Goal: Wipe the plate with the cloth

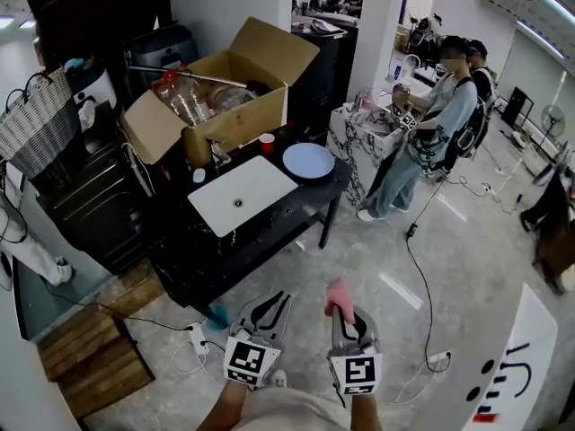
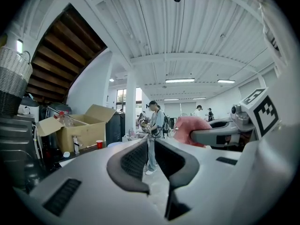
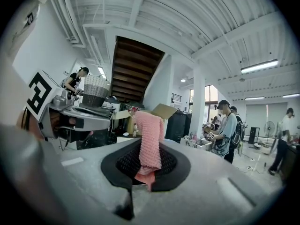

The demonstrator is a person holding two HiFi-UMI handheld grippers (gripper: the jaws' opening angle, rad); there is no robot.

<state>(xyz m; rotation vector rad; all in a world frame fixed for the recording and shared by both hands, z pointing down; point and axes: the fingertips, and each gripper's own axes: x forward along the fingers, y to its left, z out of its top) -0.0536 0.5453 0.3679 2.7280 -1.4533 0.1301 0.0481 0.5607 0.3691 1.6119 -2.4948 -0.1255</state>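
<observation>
Both tools are hovering low over the floor, well short of the bench.

Nearest, the right tool [image 1: 345, 315] is clamping a pink knitted cloth [image 3: 150, 139], which is sticking up past its tips. Just to its left, the left tool [image 2: 151, 150] is holding its jaws slightly apart with nothing between them. Farther off, a pale blue plate [image 1: 308, 160] is sitting at the right end of the black bench [image 1: 310, 193], beside a white sink basin [image 1: 241, 193], with a red cup [image 1: 267, 142] and an open cardboard box [image 1: 220, 88] beyond.

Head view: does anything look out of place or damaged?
Nothing spilled or broken. The plate sits near the table's corner; the pink cloth is clamped in the right tool, well short of the table; left tool open, empty.
</observation>
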